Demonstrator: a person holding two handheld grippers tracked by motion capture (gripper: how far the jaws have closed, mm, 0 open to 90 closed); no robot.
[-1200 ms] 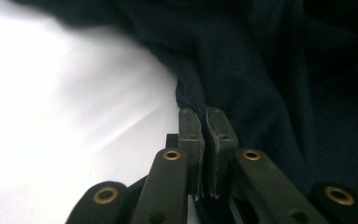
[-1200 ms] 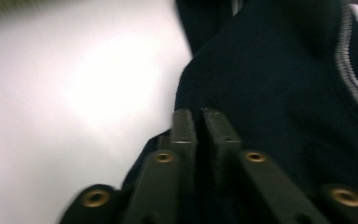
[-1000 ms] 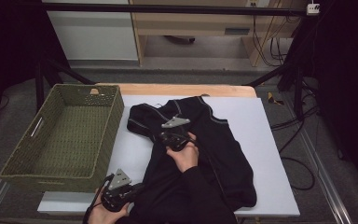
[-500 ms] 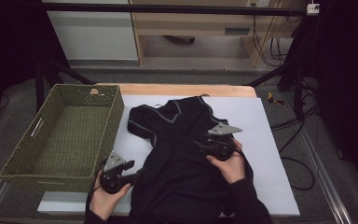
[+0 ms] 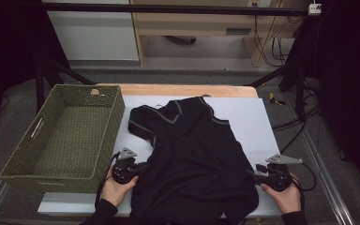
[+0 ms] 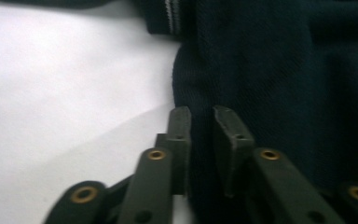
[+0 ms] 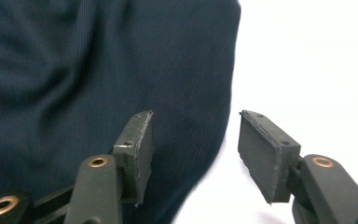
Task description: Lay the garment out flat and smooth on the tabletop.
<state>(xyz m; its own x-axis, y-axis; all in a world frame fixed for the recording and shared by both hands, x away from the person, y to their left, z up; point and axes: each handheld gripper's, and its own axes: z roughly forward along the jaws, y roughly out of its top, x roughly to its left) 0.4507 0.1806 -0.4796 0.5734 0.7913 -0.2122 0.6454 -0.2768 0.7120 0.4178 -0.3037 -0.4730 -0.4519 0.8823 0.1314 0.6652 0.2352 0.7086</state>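
Work surface: one white-covered table on a grey floor, a pale cabinet beyond it.

It carries one green woven basket at its left and one black shirt spread at centre. My left gripper has just been closing and pinches the shirt's left edge. My right gripper stands half open astride the right edge, gripping nothing.

shirt: you have dark, matt, finely ribbed knit cloth
basket: rough woven green fibre
worktop: smooth matt white sheet, wood edge behind
left hand-held gripper: matt black plastic, brass-coloured rivets
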